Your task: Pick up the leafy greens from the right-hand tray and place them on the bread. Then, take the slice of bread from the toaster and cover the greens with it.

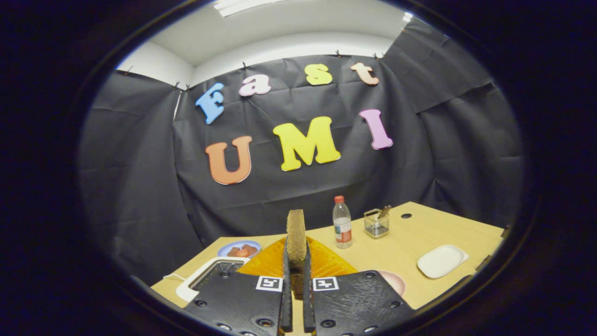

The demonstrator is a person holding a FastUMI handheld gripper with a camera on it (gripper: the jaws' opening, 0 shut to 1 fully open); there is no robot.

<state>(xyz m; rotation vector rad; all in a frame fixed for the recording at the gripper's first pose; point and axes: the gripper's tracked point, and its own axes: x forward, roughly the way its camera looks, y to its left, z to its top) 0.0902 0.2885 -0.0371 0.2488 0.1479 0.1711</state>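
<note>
Bread slice (295, 233) stands upright between the fingers of the tool (295, 298), long axis vertical, thin edge toward the camera, top end rising well clear of the fingertips. Both fingers press on its lower part, one on each flat face, so the tool is pinching the slice.

Toaster (205, 275) lies low and near on the left, just beside the left finger, slot open to view. Orange mat (326, 263) spreads on the worktop (401, 242) just beyond the fingers. Greens and lower bread are hidden behind the fingers; cannot tell their state.

Judged step: second half of the task, slice out of the toaster and being carried. Next move calls for tipping the slice from vertical to flat and lowering it over the greens, square to the bread beneath.

Farther out: blue plate (240, 248) with brownish food far left, bottle (342, 224) with red cap, wire holder (376, 223), white tray (441, 260) at right.
</note>
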